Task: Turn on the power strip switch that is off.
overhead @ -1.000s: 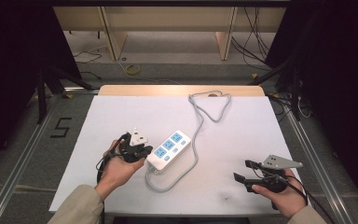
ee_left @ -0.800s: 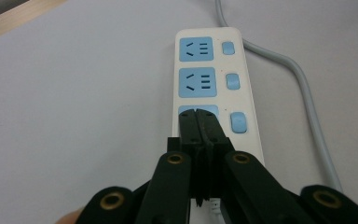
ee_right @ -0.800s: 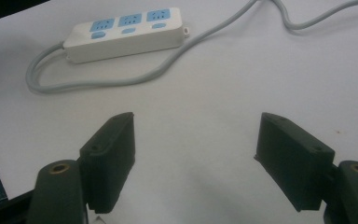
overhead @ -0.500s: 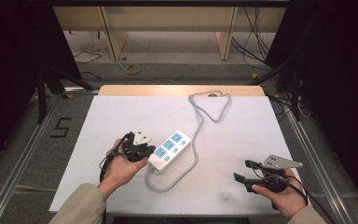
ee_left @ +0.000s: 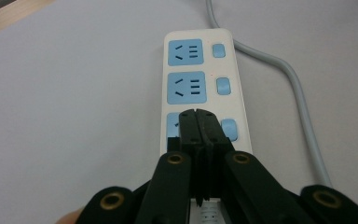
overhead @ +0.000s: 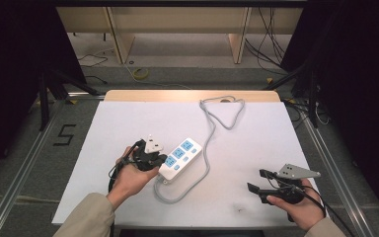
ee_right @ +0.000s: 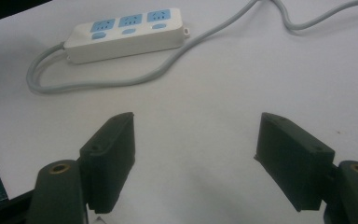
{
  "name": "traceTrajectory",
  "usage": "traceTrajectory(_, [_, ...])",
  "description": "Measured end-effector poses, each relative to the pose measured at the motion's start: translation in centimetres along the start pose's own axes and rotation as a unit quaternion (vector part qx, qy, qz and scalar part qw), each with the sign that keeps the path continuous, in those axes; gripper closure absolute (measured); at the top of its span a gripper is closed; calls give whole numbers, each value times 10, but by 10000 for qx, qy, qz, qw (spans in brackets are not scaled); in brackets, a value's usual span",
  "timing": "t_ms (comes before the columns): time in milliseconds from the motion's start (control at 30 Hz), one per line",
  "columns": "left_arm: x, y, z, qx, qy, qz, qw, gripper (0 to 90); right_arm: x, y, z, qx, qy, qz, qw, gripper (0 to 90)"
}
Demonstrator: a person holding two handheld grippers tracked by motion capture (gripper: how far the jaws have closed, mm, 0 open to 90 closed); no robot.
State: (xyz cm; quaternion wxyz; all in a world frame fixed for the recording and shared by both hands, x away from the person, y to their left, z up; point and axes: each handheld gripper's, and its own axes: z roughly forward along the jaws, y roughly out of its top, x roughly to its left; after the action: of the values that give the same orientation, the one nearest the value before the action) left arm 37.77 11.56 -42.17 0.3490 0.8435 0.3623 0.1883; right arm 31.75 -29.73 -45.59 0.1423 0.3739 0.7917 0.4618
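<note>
— Moved since a second ago? The left gripper (overhead: 159, 159) has edged closer to the power strip (overhead: 180, 157), its tip now over the near end.

— And its jaws?

— Pressed together with nothing between them — the left gripper view has the left gripper (ee_left: 199, 122) closed over the nearest blue socket (ee_left: 173, 125).

— Where's the strip lying?

— Flat on the white table (overhead: 128, 123), left of centre, three blue sockets up. Its grey cable (overhead: 212, 128) loops from the near end and runs toward the far edge.

— The other hand?

— The right gripper (overhead: 259, 180) has stayed near the front right corner, well apart from the strip, jaws spread wide. Its own view shows the right gripper (ee_right: 193, 158) above bare table with the power strip (ee_right: 126, 32) beyond.
</note>
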Motion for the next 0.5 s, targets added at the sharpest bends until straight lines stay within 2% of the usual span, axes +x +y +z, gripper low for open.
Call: traceTrajectory(500, [-4, 4, 5, 39, -63, 27, 10000, 899, 0, 0, 0, 2, 2, 0, 10000, 285])
